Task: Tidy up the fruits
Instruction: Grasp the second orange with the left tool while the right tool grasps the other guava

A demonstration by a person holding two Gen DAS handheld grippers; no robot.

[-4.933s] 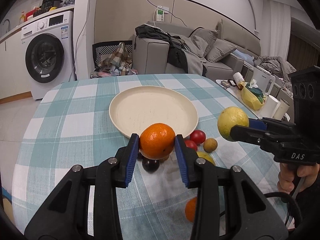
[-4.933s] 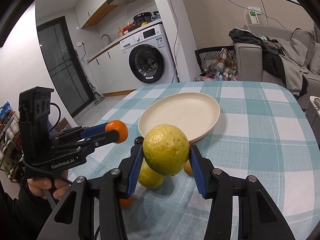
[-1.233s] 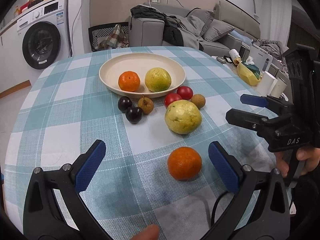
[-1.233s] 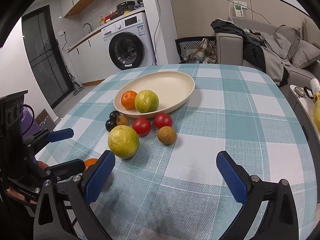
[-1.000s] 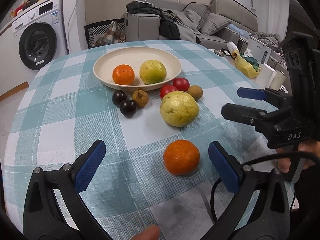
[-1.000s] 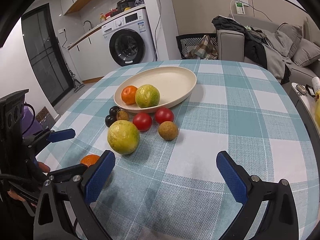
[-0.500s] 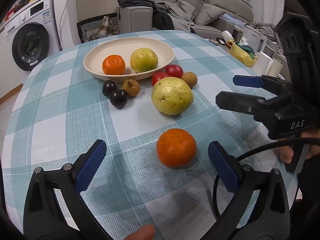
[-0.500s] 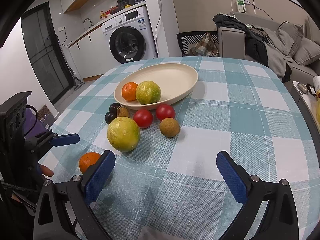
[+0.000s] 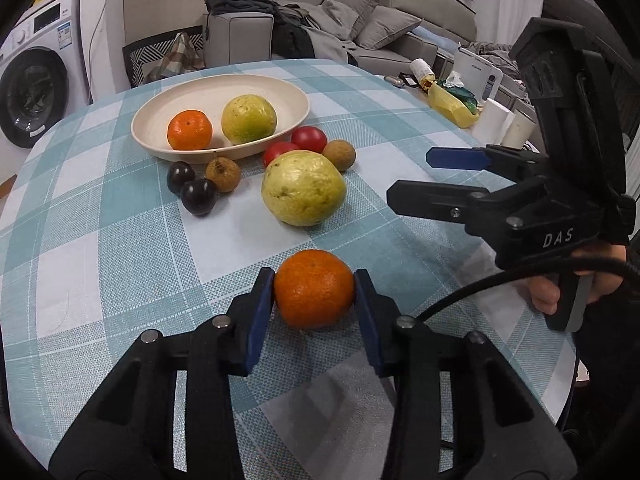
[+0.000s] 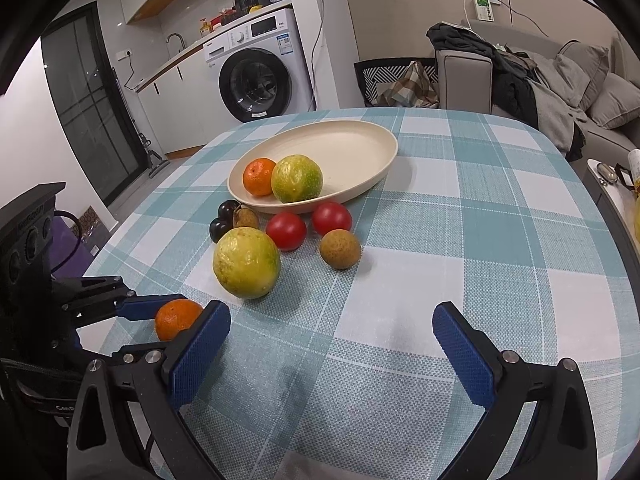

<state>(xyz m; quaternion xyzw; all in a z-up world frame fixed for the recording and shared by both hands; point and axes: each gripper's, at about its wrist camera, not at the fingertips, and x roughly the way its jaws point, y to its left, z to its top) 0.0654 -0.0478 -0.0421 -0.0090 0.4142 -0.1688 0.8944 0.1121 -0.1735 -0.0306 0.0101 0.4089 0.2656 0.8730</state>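
Checked teal-and-white cloth is covering the round surface [image 9: 100, 216], with a washing machine [image 10: 256, 76] and a grey sofa [image 9: 360, 28] standing behind it. Two oranges are showing: one orange [image 9: 314, 289] is resting on the cloth at the near edge, and a second orange [image 9: 189, 129] is lying in the plate. Two large yellow-green fruits are showing: one yellow-green fruit [image 9: 249, 118] is sitting in the plate touching the second orange, and a paler large fruit [image 9: 303, 188] is lying on the cloth in front of the plate. Two red tomatoes [image 10: 308, 224] are sitting side by side just beside the plate's near rim, two dark plums [image 9: 190, 188] are touching each other on the cloth, and two small brown fruits are lying apart, one brown fruit [image 9: 223, 174] by the plums and another brown fruit [image 10: 340, 249] near the tomatoes. One cream plate [image 9: 276, 92] is holding exactly two fruits. Left gripper [image 9: 314, 292] is closing its blue-padded fingers [image 9: 262, 312] on the near orange, both pads lying against its sides. Right gripper [image 10: 332, 340] is hovering over bare cloth with its fingers [image 10: 460, 356] spread wide and nothing between them.
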